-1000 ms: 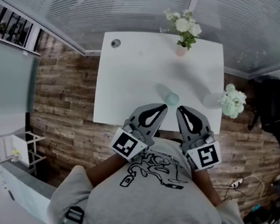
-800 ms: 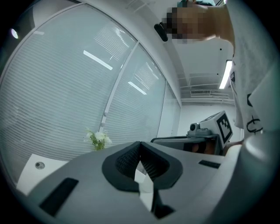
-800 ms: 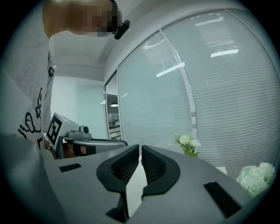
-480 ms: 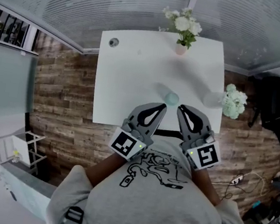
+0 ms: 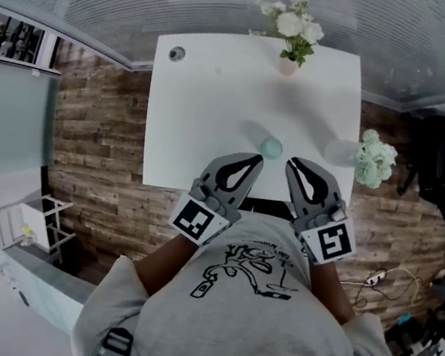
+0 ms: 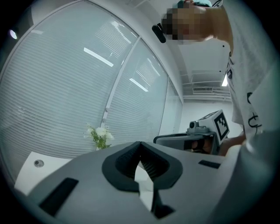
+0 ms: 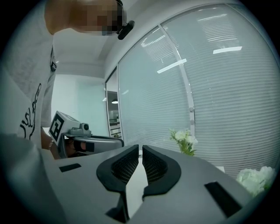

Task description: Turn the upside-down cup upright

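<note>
Nearest the person, the left gripper [image 5: 251, 162] and right gripper [image 5: 295, 166] are held side by side at the near edge of the white surface [image 5: 208, 105]. The fingers of each are closed on nothing. Just beyond and between their tips stands the small pale cup [image 5: 272, 148]. A flower vase [image 5: 288, 63] occupies the far edge, a second bouquet [image 5: 373, 158] the right.
</note>
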{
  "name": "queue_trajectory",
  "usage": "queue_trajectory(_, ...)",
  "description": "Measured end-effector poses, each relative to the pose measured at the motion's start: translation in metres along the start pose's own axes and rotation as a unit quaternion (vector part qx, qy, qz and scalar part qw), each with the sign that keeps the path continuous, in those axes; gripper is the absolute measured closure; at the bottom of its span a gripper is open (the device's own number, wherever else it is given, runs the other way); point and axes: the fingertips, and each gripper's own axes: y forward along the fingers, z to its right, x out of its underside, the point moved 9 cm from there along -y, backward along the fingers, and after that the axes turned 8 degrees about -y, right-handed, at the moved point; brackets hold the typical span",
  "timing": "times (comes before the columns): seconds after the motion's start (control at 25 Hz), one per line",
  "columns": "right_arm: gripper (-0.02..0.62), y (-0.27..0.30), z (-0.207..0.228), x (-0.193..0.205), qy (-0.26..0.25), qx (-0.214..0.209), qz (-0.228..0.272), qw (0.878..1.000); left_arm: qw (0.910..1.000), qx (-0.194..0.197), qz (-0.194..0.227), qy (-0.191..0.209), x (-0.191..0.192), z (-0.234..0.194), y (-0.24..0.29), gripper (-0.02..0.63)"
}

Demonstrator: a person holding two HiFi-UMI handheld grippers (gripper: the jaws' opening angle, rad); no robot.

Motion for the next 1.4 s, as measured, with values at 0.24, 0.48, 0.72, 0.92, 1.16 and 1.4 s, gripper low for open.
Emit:
queue_trajectory(0.24, 0.552, 0.004, 0.013, 0.018, 0.002, -0.007, -0.009, 1.0, 0.9999, 0.003, -0.016, -0.001, 0.014, -0.005, 0.012, 0.603)
queue_trajectory(0.48, 0.552, 0.015, 0.017, 0.039, 0.002, -0.027, -0.024, 0.999, 0.9995, -0.001, -0.03, -0.005, 0.029, -0.014, 0.022, 0.603)
queue_trajectory(0.72, 0.551, 0.025, 0.016, 0.057, 0.0, -0.035, -0.039, 0.999, 0.999, -0.001, -0.044, 0.001, 0.044, -0.022, 0.026, 0.603)
queue_trajectory(0.92, 0.462, 0.033, 0.018, 0.076, 0.005, -0.047, -0.049, 0.998, 0.9988, -0.002, -0.048, 0.002, 0.057, -0.032, 0.032, 0.603)
queue_trajectory(1.16, 0.434, 0.039, 0.014, 0.094, 0.007, -0.055, -0.059, 0.997, 0.9982, -0.001, -0.06, 0.002, 0.072, -0.042, 0.032, 0.603)
queue_trajectory(1.4, 0.411, 0.047, 0.011, 0.116, 0.002, -0.068, -0.082, 0.994, 0.9985, -0.005, -0.054, -0.011, 0.09, -0.056, 0.037, 0.603)
